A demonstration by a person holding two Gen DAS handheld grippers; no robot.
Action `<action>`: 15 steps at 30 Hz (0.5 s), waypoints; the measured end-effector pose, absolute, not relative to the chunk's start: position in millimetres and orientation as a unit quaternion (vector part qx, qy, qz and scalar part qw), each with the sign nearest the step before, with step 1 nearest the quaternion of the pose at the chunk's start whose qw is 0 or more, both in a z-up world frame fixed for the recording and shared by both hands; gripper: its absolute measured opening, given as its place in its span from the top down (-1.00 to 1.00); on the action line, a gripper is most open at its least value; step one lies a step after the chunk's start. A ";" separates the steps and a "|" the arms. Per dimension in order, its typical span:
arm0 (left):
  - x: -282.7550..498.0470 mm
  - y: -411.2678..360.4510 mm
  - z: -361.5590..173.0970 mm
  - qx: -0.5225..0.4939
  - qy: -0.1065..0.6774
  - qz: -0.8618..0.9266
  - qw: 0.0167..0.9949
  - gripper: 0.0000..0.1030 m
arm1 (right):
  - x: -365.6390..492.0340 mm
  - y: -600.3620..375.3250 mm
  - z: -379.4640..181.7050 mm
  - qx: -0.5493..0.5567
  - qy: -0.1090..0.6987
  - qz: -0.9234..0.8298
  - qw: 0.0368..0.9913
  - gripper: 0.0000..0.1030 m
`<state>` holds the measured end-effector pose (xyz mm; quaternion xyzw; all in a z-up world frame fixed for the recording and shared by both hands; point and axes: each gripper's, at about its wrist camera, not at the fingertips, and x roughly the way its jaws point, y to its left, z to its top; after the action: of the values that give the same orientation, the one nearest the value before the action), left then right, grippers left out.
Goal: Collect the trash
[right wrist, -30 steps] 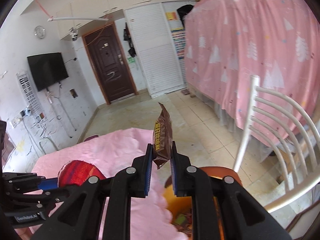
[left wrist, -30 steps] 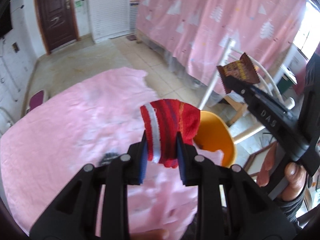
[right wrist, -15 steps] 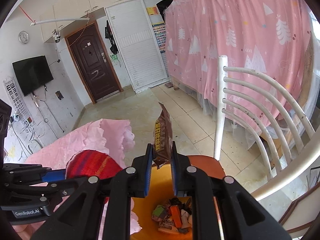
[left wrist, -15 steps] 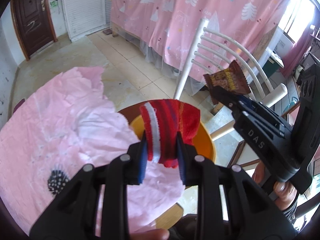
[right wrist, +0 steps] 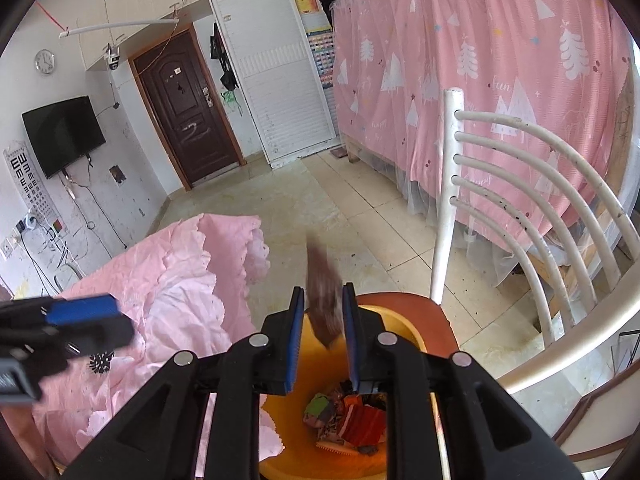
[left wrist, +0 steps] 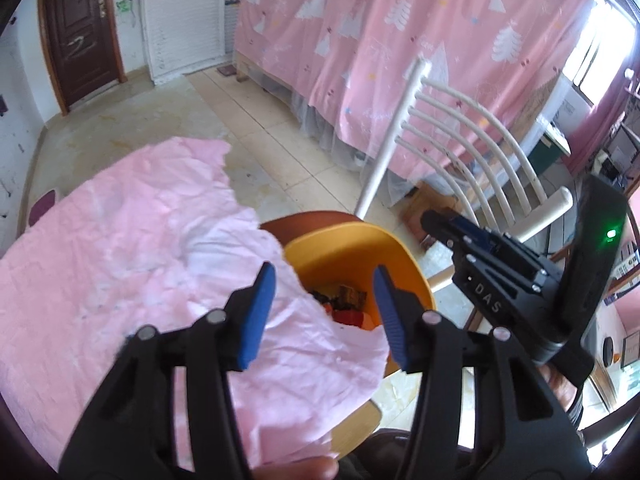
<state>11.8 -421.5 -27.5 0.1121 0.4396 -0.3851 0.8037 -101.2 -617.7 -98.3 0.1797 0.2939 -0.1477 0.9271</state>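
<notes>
Over an orange bin (right wrist: 404, 320) beside the pink-clothed desk (left wrist: 120, 248), the left gripper (left wrist: 322, 312) has just opened, its fingers spread and empty. The right gripper (right wrist: 322, 340), fingers just parting, frames a blurred brown wrapper (right wrist: 324, 300), long axis upright, lower corner pointing into the bin.

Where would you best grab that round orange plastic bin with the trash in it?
The round orange plastic bin stands upright and open, with crumpled pink cloth draped over one edge. So probably grip its thin rim on the bare side towards the white slatted chair, coming straight down, one pad inside, one outside.
</notes>
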 end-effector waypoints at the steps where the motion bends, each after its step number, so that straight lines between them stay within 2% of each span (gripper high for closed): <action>1: 11.9 -416.0 -24.3 0.109 0.436 -0.382 0.808 0.06 | -100.9 -616.7 -98.8 0.179 0.295 -0.148 0.927 0.78; 3: 11.5 -403.4 -16.8 0.101 0.426 -0.374 0.818 0.06 | -100.5 -613.8 -99.3 0.179 0.297 -0.150 0.926 0.69; 6: 11.0 -377.5 -4.0 0.091 0.401 -0.356 0.839 -0.02 | -99.6 -608.1 -99.9 0.181 0.298 -0.151 0.925 0.35; 13: 16.1 -330.1 9.7 0.066 0.375 -0.320 0.868 -0.09 | -87.6 -573.9 -85.4 0.166 0.290 -0.133 0.933 0.01; 15: 17.0 -318.0 11.2 0.059 0.373 -0.316 0.870 -0.09 | -82.0 -559.6 -79.1 0.162 0.283 -0.125 0.937 -0.23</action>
<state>17.0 -318.0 11.2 0.0594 0.3730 -0.3157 0.8705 -82.0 -559.6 -79.1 0.1624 0.2833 -0.1249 0.9369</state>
